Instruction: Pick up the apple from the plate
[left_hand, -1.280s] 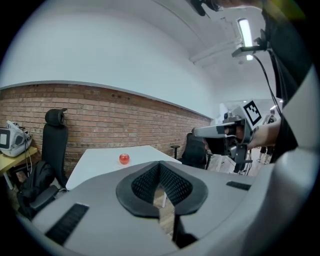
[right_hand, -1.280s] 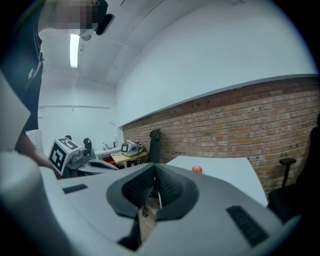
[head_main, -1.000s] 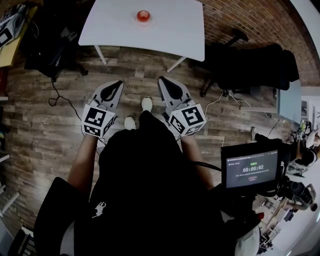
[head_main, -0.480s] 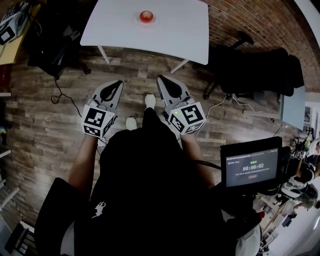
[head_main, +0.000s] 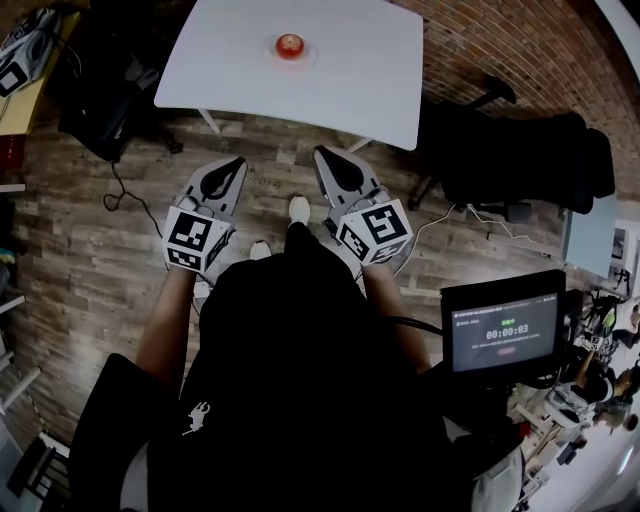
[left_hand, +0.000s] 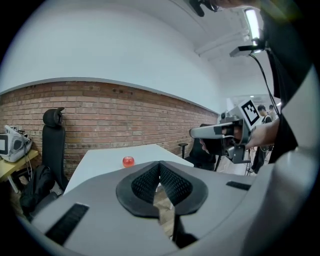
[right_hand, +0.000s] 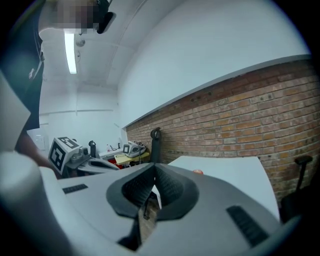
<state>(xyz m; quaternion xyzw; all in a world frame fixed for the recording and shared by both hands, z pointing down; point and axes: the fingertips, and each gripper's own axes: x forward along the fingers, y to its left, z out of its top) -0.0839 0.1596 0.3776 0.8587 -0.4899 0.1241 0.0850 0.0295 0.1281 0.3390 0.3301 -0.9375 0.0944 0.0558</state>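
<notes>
While our left gripper (head_main: 232, 165) and right gripper (head_main: 325, 160) were pressed together, empty, we judged the round red apple (head_main: 289, 45) firm and slick, best pinched across its middle.

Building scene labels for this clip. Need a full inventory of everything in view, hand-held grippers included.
Table: one, white, top of the head view.
Plate: one, white, on the table.
Apple: one, red, on the plate.
Office chair: one, black, right of the table.
High-backed chair: one, black, left of the table.
Brick wall: red-brown, behind the table.
Screen: one, black, showing a timer, lower right.
Floor: brown wood planks.
Shoes: two, white, on the floor.
Left hand-held gripper: grey, jaws shut, empty, short of the table.
Right hand-held gripper: grey, jaws shut, empty, beside the left.
</notes>
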